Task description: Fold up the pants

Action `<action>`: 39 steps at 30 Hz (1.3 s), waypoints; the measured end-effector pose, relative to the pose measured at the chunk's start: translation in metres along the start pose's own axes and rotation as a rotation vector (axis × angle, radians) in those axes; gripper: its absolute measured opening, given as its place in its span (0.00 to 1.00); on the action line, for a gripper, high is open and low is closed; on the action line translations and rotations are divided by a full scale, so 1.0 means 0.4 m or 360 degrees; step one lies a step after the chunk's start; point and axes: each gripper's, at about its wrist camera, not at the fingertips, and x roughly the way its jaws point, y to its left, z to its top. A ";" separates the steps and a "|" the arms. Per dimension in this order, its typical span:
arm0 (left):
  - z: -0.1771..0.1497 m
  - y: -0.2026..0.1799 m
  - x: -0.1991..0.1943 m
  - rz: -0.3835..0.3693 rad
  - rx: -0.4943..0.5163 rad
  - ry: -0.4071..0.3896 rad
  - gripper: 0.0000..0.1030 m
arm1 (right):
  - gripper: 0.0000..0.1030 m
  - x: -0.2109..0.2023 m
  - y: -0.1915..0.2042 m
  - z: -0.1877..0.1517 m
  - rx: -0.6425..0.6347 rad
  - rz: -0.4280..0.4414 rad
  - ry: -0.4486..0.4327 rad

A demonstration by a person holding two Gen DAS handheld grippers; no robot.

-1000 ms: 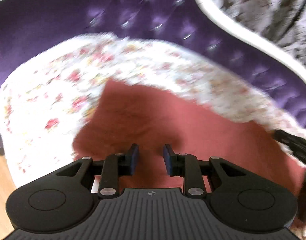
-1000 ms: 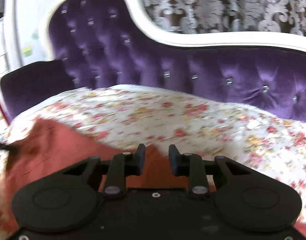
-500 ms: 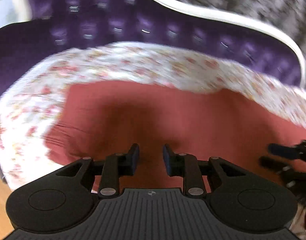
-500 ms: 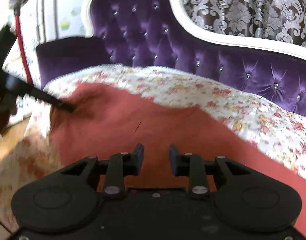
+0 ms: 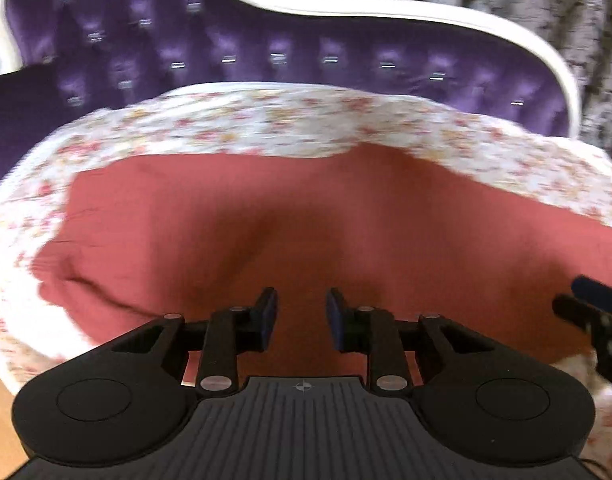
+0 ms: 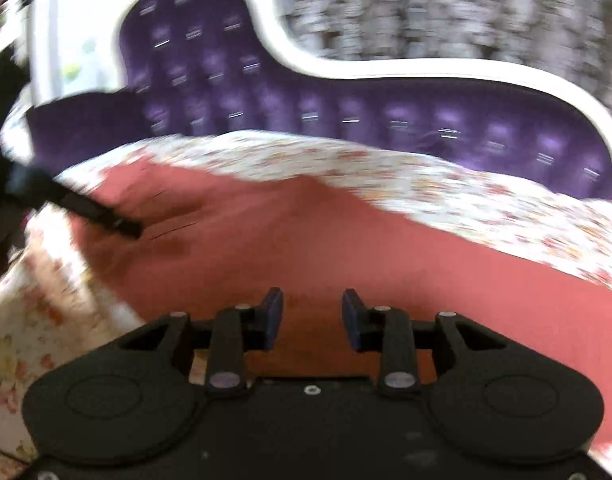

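While both tongs hover with nothing gripped, the left gripper (image 5: 297, 316) stays narrowly parted and the right gripper (image 6: 311, 318) has just been opening wider. Beneath and ahead of them, the rust-red pants (image 5: 306, 216) lie on a floral sheet (image 5: 266, 120): soft, light, best pinched at an edge. Both views have swung sideways since a second ago.

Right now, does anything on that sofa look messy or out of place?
Only the red pants: they lie spread over the flowered sheet with a rumpled, bunched end at left, not yet neatly folded.
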 end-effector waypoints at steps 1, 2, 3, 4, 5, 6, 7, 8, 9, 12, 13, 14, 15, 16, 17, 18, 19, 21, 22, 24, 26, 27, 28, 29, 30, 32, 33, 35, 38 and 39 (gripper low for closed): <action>0.002 -0.022 0.004 -0.0039 0.0010 -0.0007 0.26 | 0.34 -0.014 -0.030 0.000 0.0049 -0.0053 -0.0005; 0.002 -0.047 0.010 -0.0070 0.0028 -0.0014 0.26 | 0.34 -0.027 -0.061 -0.002 0.0094 -0.0116 -0.0008; 0.002 -0.073 0.016 -0.0097 0.0053 -0.0019 0.26 | 0.34 -0.041 -0.096 -0.004 0.0140 -0.0194 -0.0013; -0.001 -0.092 0.018 -0.0120 0.0076 -0.0020 0.26 | 0.34 -0.055 -0.130 -0.007 0.0177 -0.0256 -0.0016; -0.003 -0.117 0.030 -0.0149 0.0106 -0.0012 0.26 | 0.35 -0.061 -0.166 -0.010 0.0205 -0.0303 -0.0008; -0.005 -0.136 0.043 -0.0167 0.0129 -0.0001 0.26 | 0.35 -0.057 -0.205 -0.012 0.0221 -0.0345 0.0032; -0.008 -0.151 0.050 -0.0175 0.0153 0.0015 0.26 | 0.35 -0.045 -0.234 -0.013 0.0218 -0.0373 0.0085; -0.013 -0.167 0.065 -0.0177 0.0182 0.0039 0.26 | 0.35 -0.030 -0.266 -0.017 0.0204 -0.0397 0.0144; -0.017 -0.177 0.081 -0.0172 0.0204 0.0068 0.26 | 0.34 -0.003 -0.304 -0.019 0.0181 -0.0445 0.0229; -0.036 -0.196 0.089 -0.0119 0.0261 0.0050 0.28 | 0.34 0.033 -0.402 -0.035 0.0262 -0.0534 0.0244; -0.033 -0.199 0.089 -0.0109 0.0264 0.0060 0.28 | 0.34 0.038 -0.428 -0.034 0.0321 -0.0548 0.0234; -0.031 -0.197 0.090 -0.0105 0.0258 0.0071 0.28 | 0.34 0.040 -0.445 -0.030 0.0350 -0.0569 0.0219; -0.028 -0.198 0.088 -0.0104 0.0250 0.0080 0.27 | 0.34 0.040 -0.455 -0.030 0.0354 -0.0594 0.0219; -0.024 -0.198 0.087 -0.0102 0.0243 0.0087 0.27 | 0.34 0.037 -0.463 -0.026 0.0364 -0.0607 0.0213; -0.022 -0.201 0.085 -0.0098 0.0239 0.0093 0.27 | 0.34 0.039 -0.462 -0.014 0.0393 -0.0610 0.0198; -0.020 -0.204 0.082 -0.0092 0.0243 0.0097 0.27 | 0.35 0.015 -0.478 -0.017 0.0442 -0.0608 0.0163; -0.021 -0.209 0.080 -0.0087 0.0251 0.0101 0.27 | 0.36 -0.009 -0.493 -0.019 0.0494 -0.0614 0.0132; -0.017 -0.218 0.076 -0.0101 0.0263 0.0101 0.27 | 0.37 -0.067 -0.539 -0.034 0.0611 -0.0669 0.0081; -0.017 -0.226 0.073 -0.0112 0.0266 0.0098 0.27 | 0.37 -0.094 -0.563 -0.042 0.0662 -0.0702 0.0065; -0.012 -0.246 0.068 -0.0136 0.0280 0.0096 0.27 | 0.38 -0.161 -0.617 -0.069 0.0802 -0.0775 0.0024; -0.010 -0.272 0.065 -0.0167 0.0300 0.0090 0.27 | 0.39 -0.225 -0.671 -0.103 0.0939 -0.0837 -0.0006; -0.009 -0.287 0.066 -0.0182 0.0311 0.0087 0.27 | 0.41 -0.257 -0.696 -0.122 0.0997 -0.0877 -0.0012; -0.007 -0.301 0.066 -0.0197 0.0325 0.0084 0.27 | 0.43 -0.277 -0.717 -0.138 0.1032 -0.0907 -0.0013; -0.006 -0.317 0.066 -0.0211 0.0341 0.0083 0.27 | 0.44 -0.292 -0.734 -0.155 0.1056 -0.0927 -0.0007; -0.005 -0.333 0.067 -0.0227 0.0360 0.0083 0.27 | 0.44 -0.303 -0.749 -0.171 0.1074 -0.0931 0.0006; -0.007 -0.365 0.071 -0.0253 0.0397 0.0088 0.27 | 0.44 -0.314 -0.765 -0.193 0.1102 -0.0909 0.0023; -0.009 -0.378 0.073 -0.0260 0.0416 0.0091 0.27 | 0.44 -0.315 -0.768 -0.201 0.1106 -0.0888 0.0024; -0.017 -0.398 0.080 -0.0267 0.0452 0.0110 0.27 | 0.43 -0.308 -0.769 -0.210 0.1093 -0.0870 0.0047; -0.030 -0.414 0.090 -0.0237 0.0493 0.0126 0.28 | 0.43 -0.317 -0.748 -0.228 0.1070 -0.0876 0.0063; -0.033 -0.415 0.091 -0.0233 0.0498 0.0121 0.28 | 0.44 -0.317 -0.754 -0.231 0.1078 -0.0866 0.0052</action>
